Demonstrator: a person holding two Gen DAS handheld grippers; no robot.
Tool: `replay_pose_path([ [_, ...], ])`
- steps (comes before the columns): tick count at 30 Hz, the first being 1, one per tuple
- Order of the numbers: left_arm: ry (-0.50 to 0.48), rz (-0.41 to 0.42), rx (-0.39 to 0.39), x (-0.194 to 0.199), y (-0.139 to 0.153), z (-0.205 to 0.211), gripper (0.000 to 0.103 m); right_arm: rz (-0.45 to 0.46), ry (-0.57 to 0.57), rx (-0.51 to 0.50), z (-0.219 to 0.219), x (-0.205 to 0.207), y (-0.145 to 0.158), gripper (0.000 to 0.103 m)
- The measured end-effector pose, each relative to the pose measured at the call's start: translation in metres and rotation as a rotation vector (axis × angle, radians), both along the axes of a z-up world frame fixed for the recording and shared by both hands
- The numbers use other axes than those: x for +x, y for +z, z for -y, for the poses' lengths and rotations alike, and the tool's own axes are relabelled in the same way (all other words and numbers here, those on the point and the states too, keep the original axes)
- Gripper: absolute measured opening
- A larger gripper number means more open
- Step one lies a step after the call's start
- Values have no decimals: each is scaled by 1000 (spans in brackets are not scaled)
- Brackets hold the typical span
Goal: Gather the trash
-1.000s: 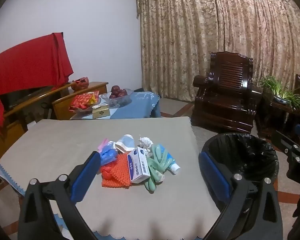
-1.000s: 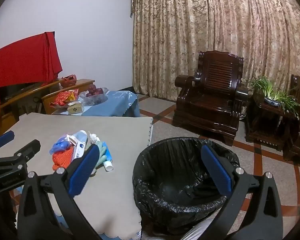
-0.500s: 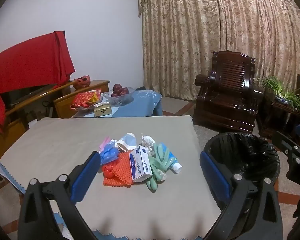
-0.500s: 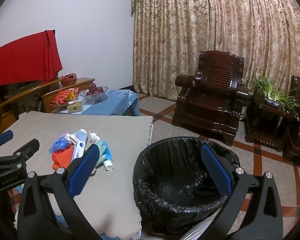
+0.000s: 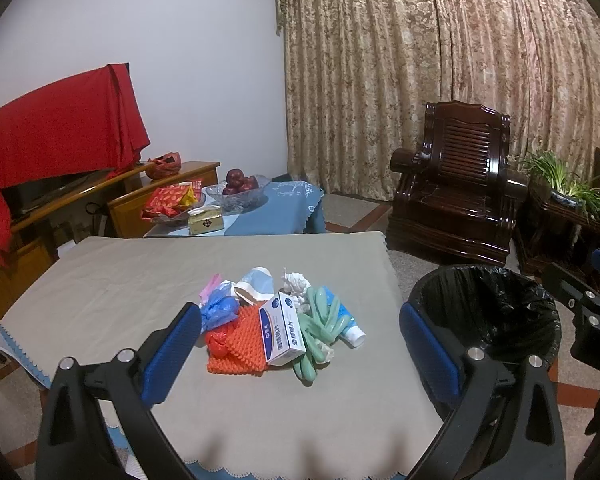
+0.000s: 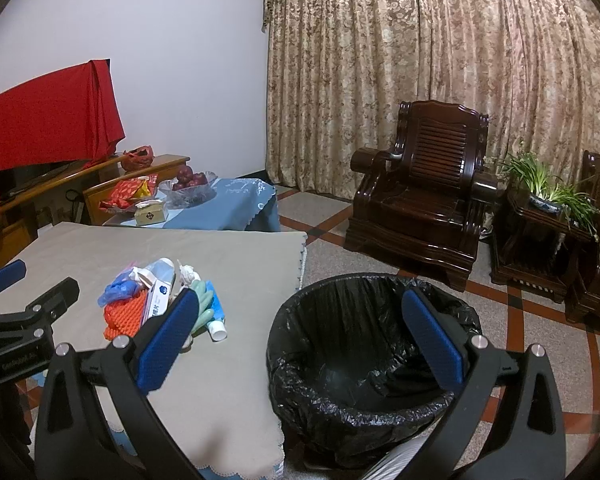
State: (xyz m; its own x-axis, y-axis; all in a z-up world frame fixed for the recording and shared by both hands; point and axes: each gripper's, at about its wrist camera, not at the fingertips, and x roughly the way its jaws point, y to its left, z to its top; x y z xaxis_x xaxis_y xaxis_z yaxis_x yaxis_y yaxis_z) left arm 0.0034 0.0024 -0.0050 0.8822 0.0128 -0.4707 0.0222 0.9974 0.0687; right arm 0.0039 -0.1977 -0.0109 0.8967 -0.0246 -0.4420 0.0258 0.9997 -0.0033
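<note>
A small heap of trash (image 5: pixel 280 320) sits near the middle of a table covered by a grey-beige cloth (image 5: pixel 140 280). In the heap, a white and blue box (image 5: pixel 282 330) leans on an orange bumpy sheet (image 5: pixel 240 348); a crumpled blue plastic piece (image 5: pixel 218 310) lies at the left, pale green gloves (image 5: pixel 318 326) at the right, and a blue tube with a white cap (image 5: pixel 348 326) just beside the gloves. Behind them are a white crumpled tissue (image 5: pixel 296 282) and a pale cup-like container (image 5: pixel 256 282) (its exact kind is hard to tell).

Just off the table's right edge stands a bin lined with a black bag (image 6: pixel 364 344), its mouth open.

The left gripper (image 5: pixel 300 354) hangs over the near part of the table with its blue-padded fingers spread wide, nothing between them, the heap ahead of the gap. The right gripper (image 6: pixel 300 344) hangs over the bin's near rim, fingers likewise wide apart and empty.

Further back are a low table with a blue cloth (image 5: pixel 284 208) bearing a glass bowl of red fruit (image 5: pixel 240 184), a dark wooden armchair (image 5: pixel 456 200), patterned curtains (image 5: pixel 420 80), a potted plant (image 5: pixel 564 184) and a red cloth (image 5: pixel 60 120) draped over a screen.
</note>
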Motion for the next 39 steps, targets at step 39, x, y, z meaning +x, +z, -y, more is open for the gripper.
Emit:
replay_pose_path([
  [39, 0, -3, 2, 2, -2, 1, 97, -4, -1, -1, -1, 1, -3, 98],
])
